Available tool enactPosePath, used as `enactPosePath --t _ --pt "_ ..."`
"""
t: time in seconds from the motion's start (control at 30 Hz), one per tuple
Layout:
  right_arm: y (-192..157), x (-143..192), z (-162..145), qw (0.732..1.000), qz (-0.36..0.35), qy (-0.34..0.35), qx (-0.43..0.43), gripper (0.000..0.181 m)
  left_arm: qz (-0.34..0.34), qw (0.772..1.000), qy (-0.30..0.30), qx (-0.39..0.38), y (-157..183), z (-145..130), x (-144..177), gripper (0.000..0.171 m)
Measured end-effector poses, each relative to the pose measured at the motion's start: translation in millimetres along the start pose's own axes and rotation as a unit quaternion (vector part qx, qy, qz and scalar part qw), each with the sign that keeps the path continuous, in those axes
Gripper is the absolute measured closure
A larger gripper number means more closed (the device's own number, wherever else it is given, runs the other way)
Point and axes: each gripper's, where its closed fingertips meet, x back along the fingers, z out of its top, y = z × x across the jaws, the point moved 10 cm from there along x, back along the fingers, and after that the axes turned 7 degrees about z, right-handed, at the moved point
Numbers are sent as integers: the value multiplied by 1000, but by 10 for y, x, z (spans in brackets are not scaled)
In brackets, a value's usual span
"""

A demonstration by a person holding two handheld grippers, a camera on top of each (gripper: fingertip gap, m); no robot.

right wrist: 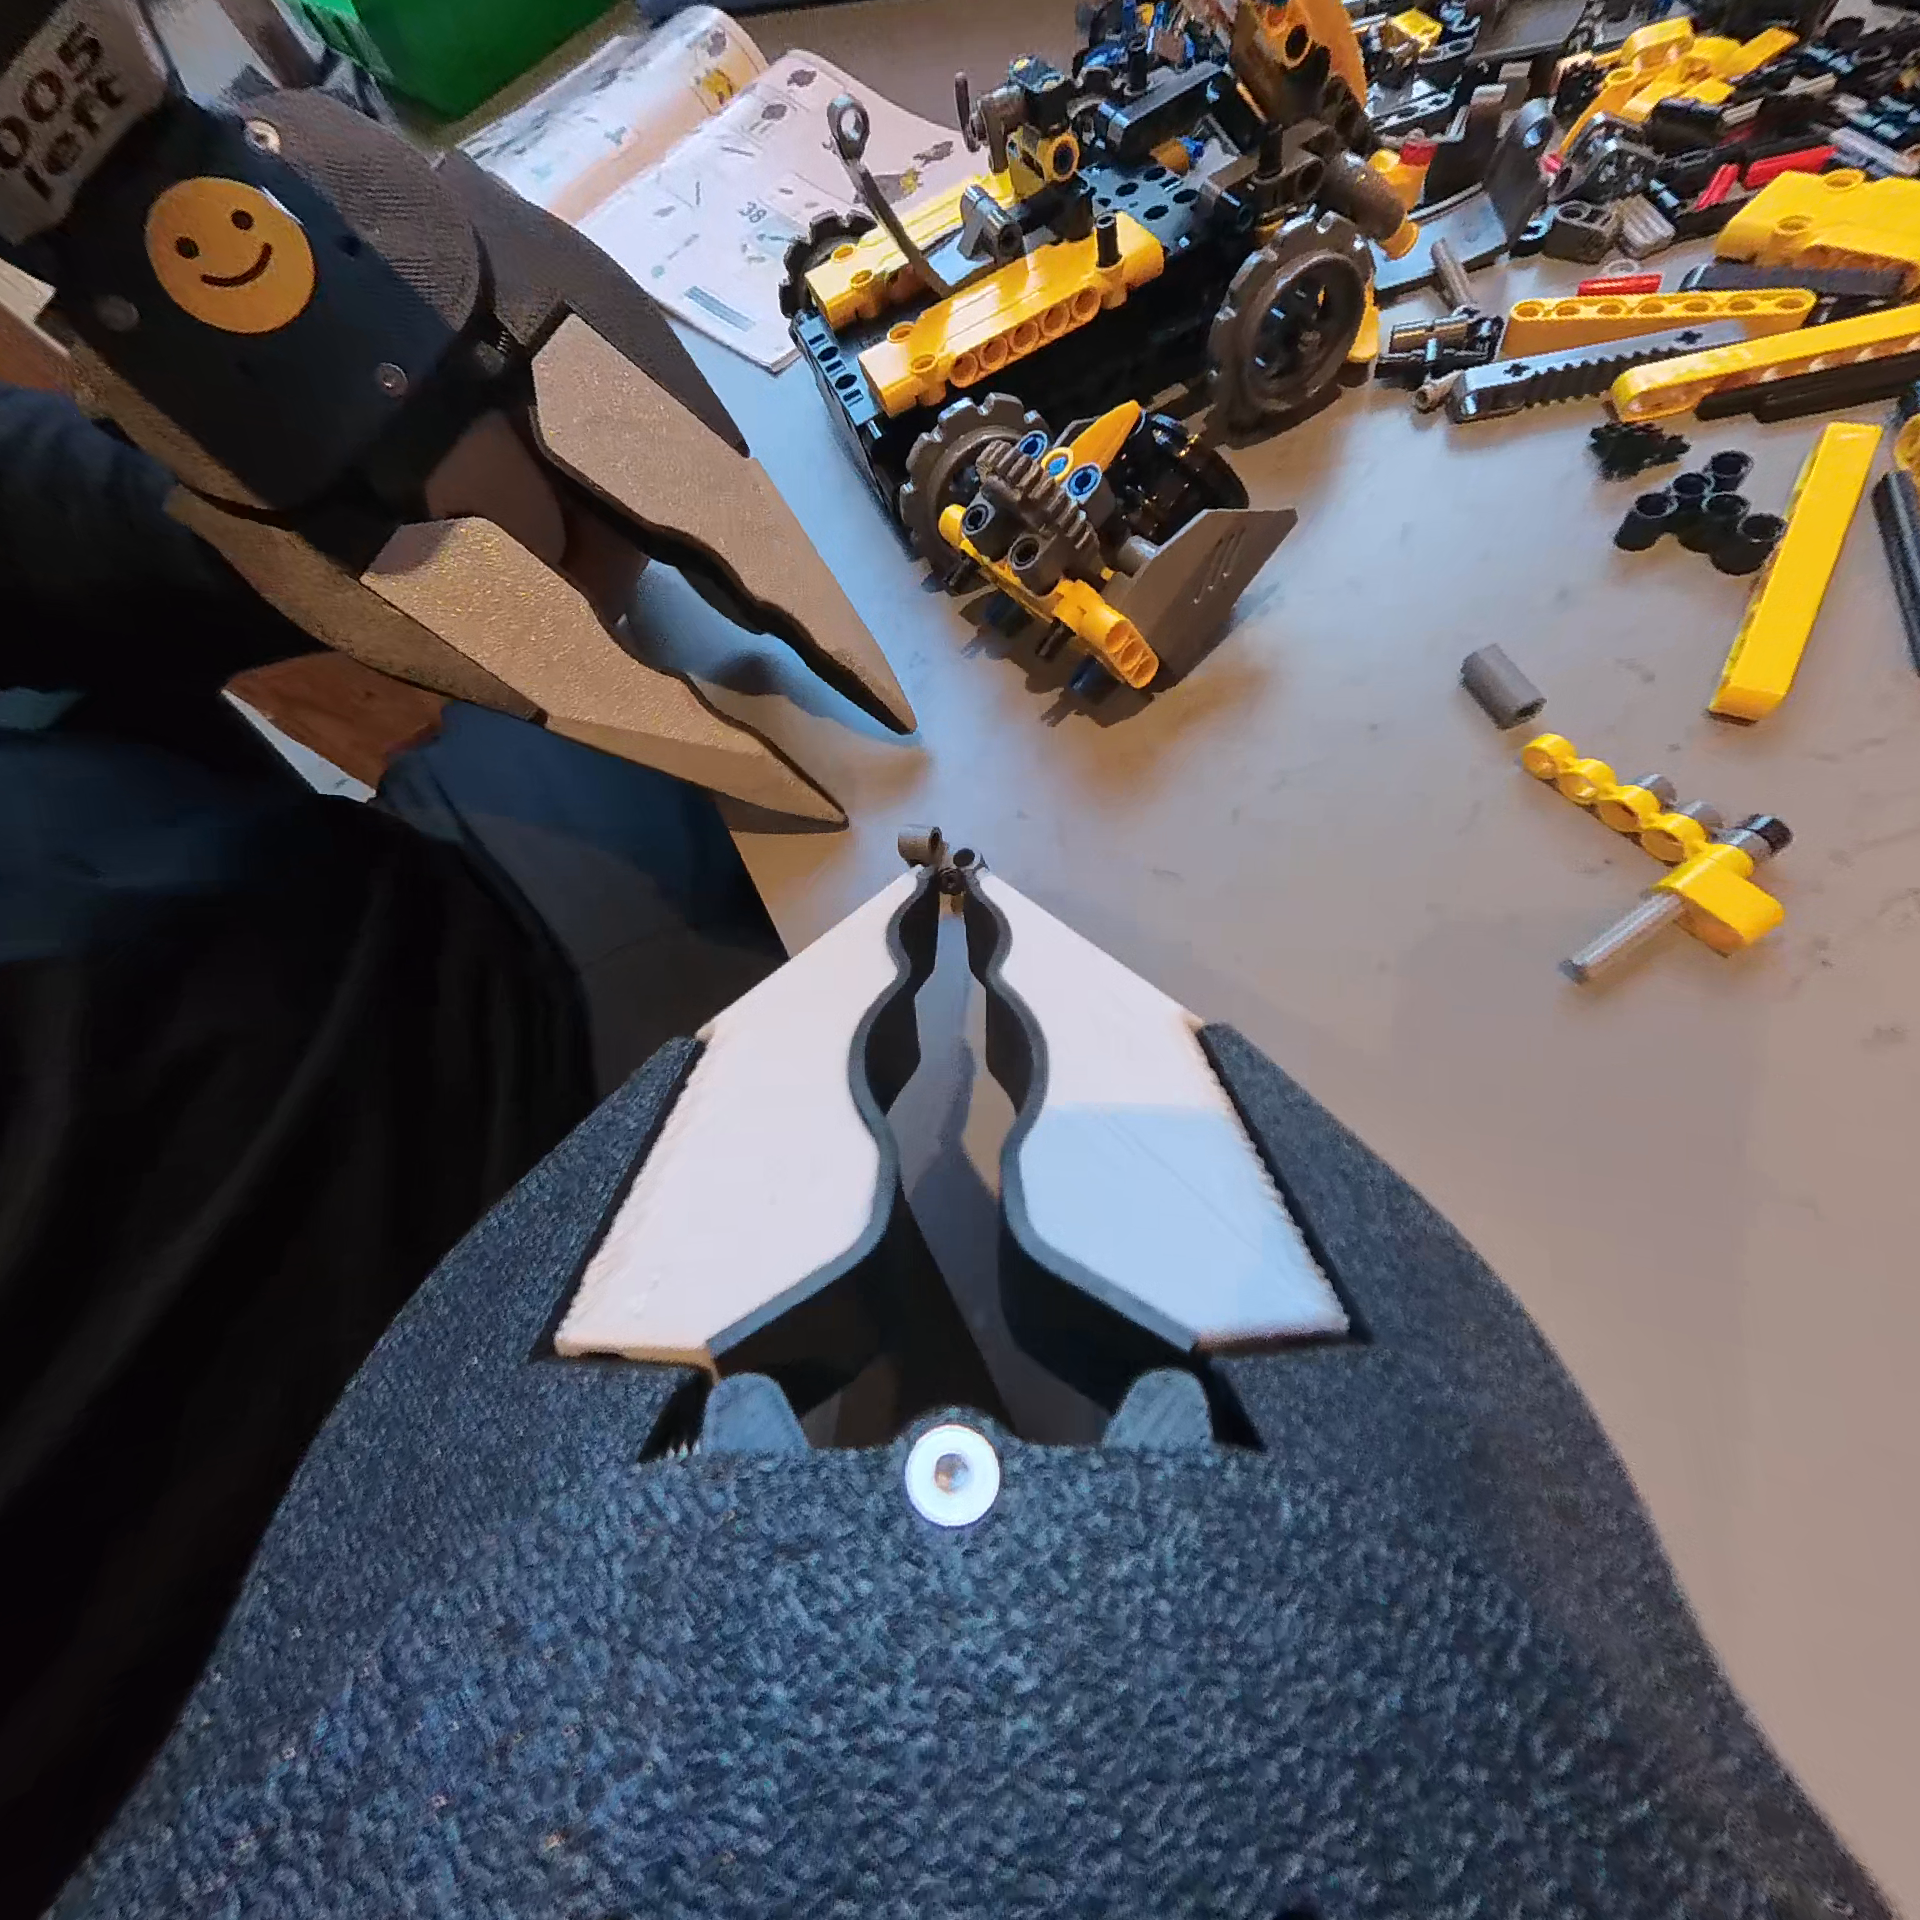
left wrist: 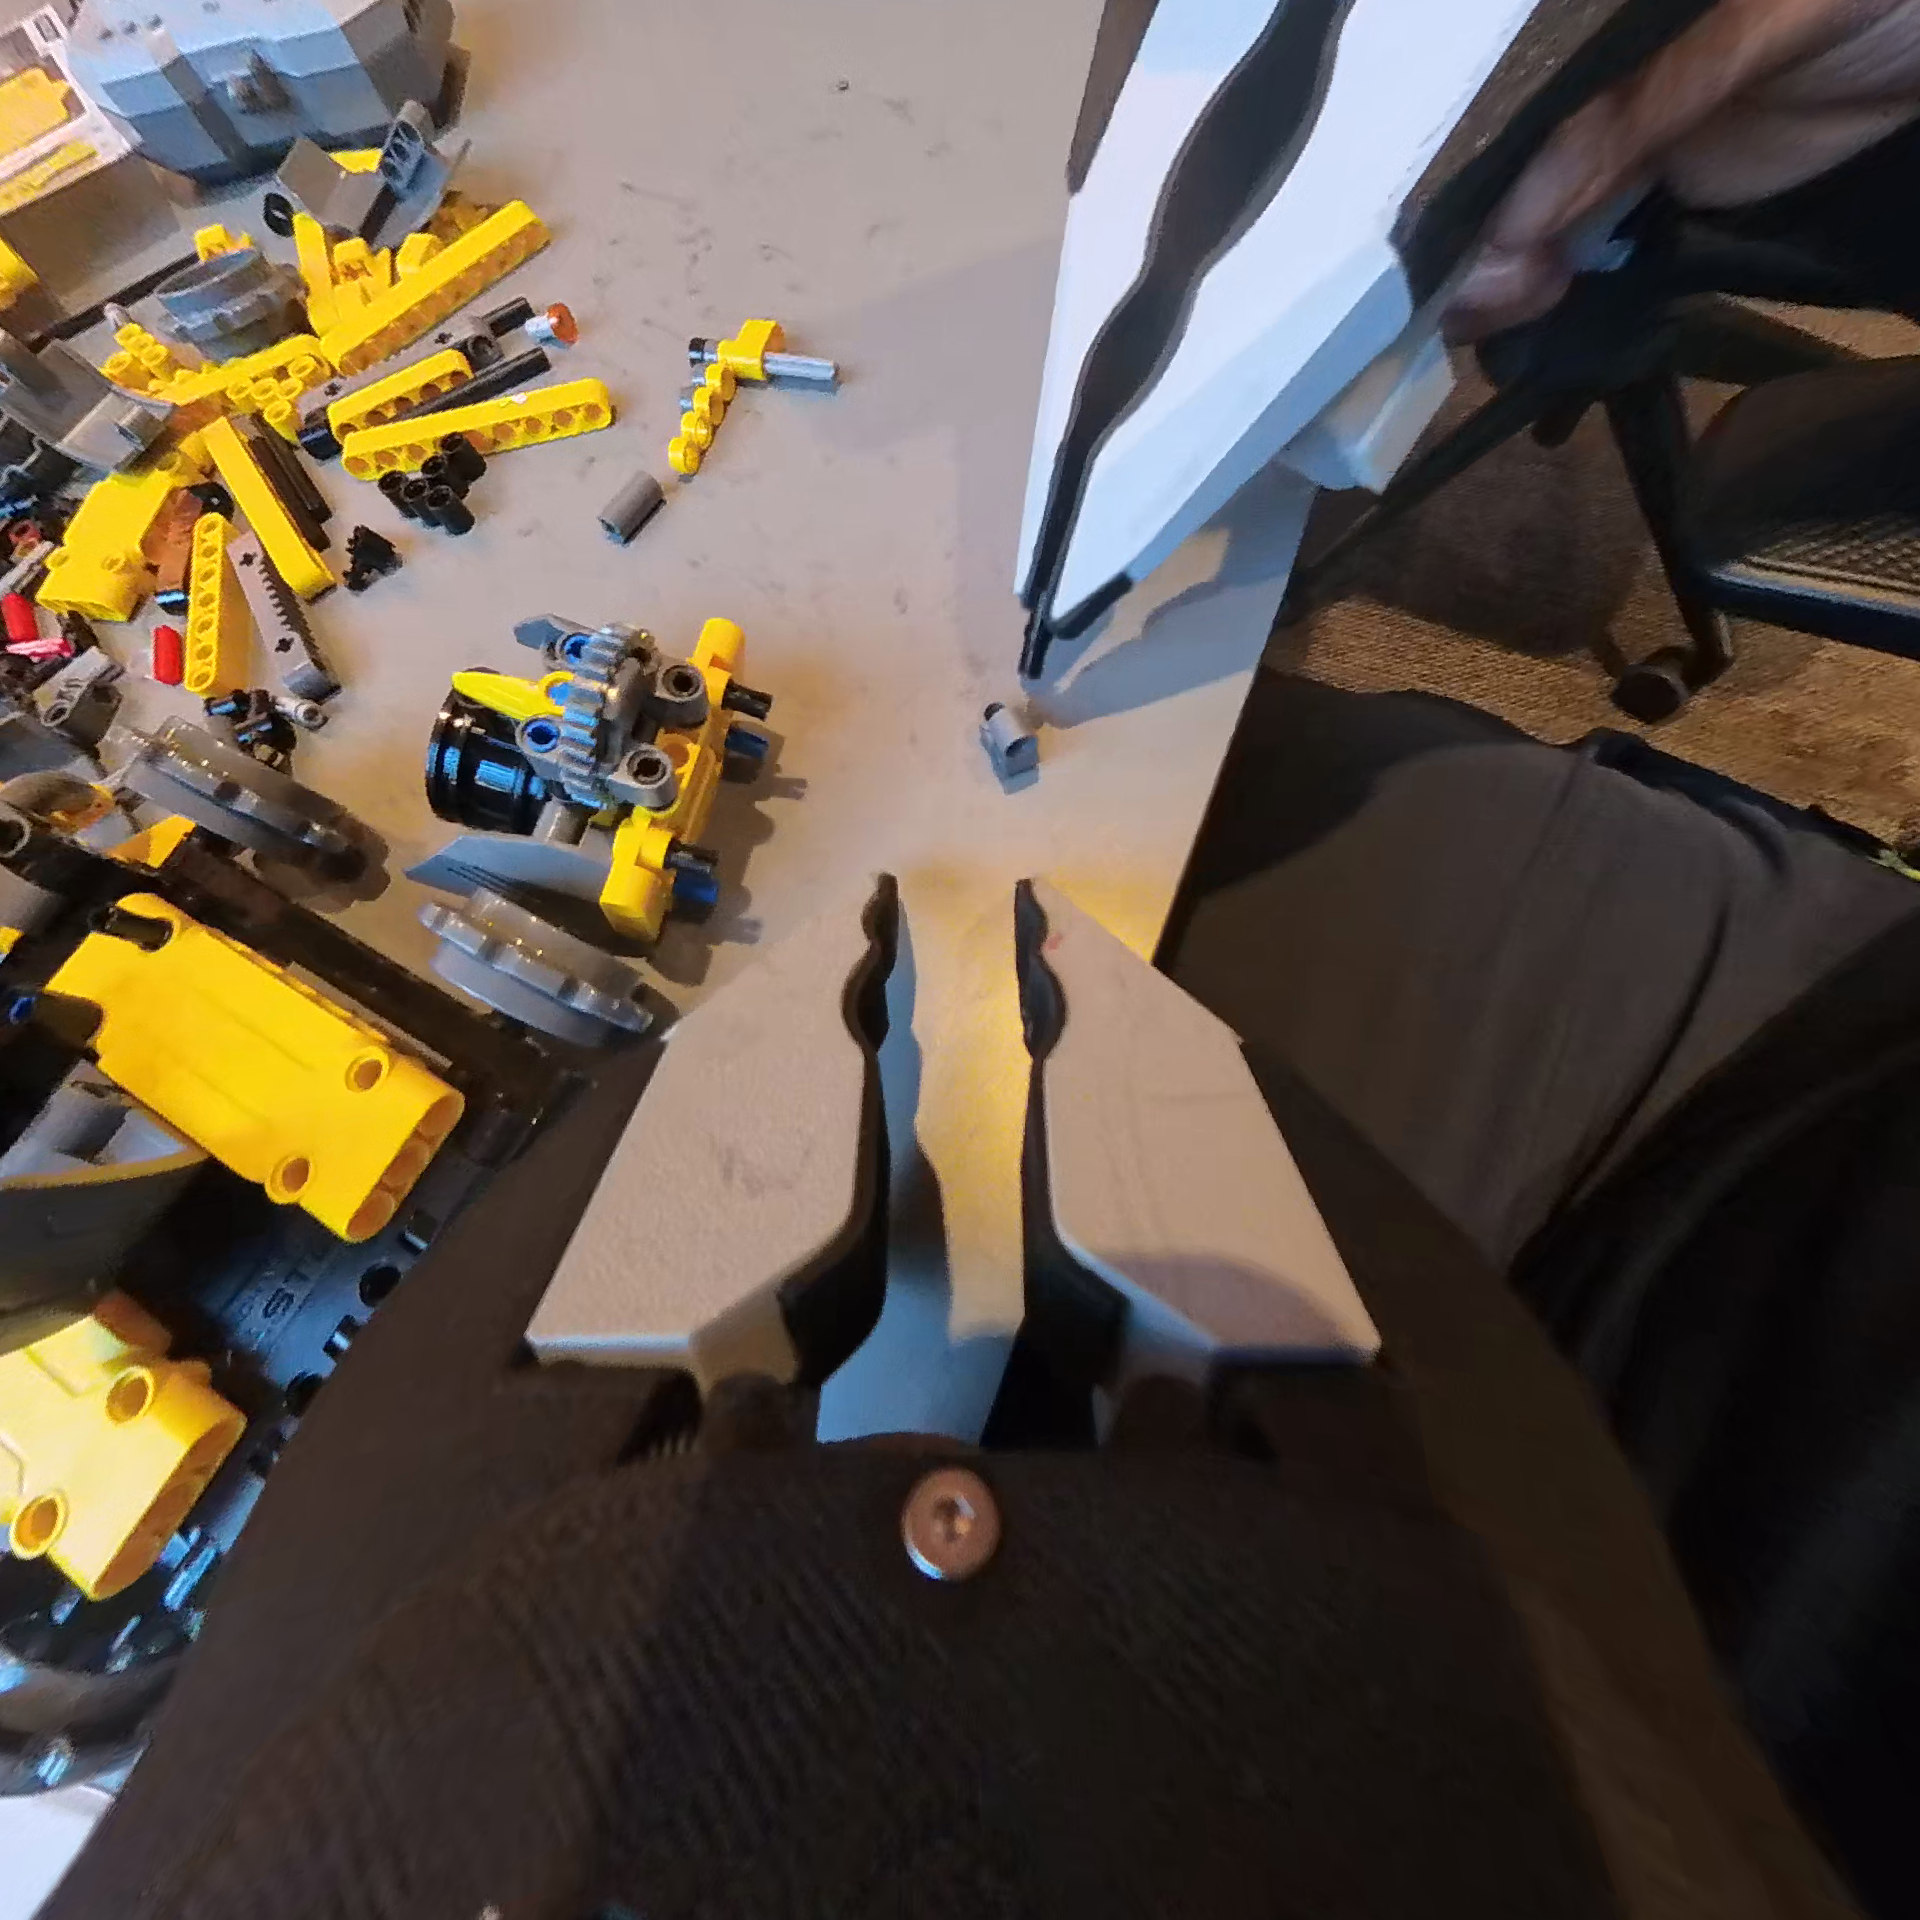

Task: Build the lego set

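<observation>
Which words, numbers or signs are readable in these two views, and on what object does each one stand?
I do not quote writing; these things carry it:
White label on the left gripper: printed characters, legible.
Yellow round sticker below it: a drawn face, no words.
Open instruction booklet: a legible page number; other print too small.
Dark grey part: raised letters, blurred.

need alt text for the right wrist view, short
The right gripper is nearly shut over a small grey connector piece lying on a grey table. The left gripper hovers open just to its left, with a partly built yellow and black toy vehicle and loose beams beyond.
</observation>
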Motion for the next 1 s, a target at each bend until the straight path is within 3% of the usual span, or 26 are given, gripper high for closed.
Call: enactPosePath --t 0.63,0.83,1.0 --pt "79 34 -8 1000 -22 3 -3 177 -12 1000 5 -5 70 83 -90 151" --pt "182 47 -23 998 -63 -17 -21 177 -25 1000 16 7 90 127 -92 150" --pt "220 57 -26 998 -53 -13 -43 177 -53 998 23 40 79 192 -111 150"
